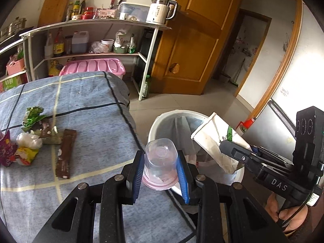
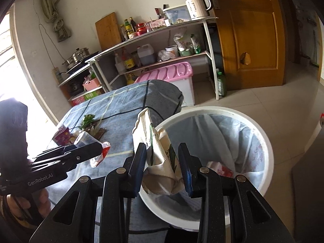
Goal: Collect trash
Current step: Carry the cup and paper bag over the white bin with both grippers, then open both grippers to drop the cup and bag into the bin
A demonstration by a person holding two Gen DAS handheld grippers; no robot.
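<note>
Left wrist view: your left gripper has its jaws clenched on a clear plastic cup, held at the bench edge beside the white bin. Wrappers lie far left on the cloth.

Right wrist view: your right gripper has its jaws grasping a crumpled paper cup over the bin's near rim.

The near part of the white bin was hidden behind the clear cup and the left tool. The tabletop was cut at the left edge. Labels on the shelf bottles were too small to read.
</note>
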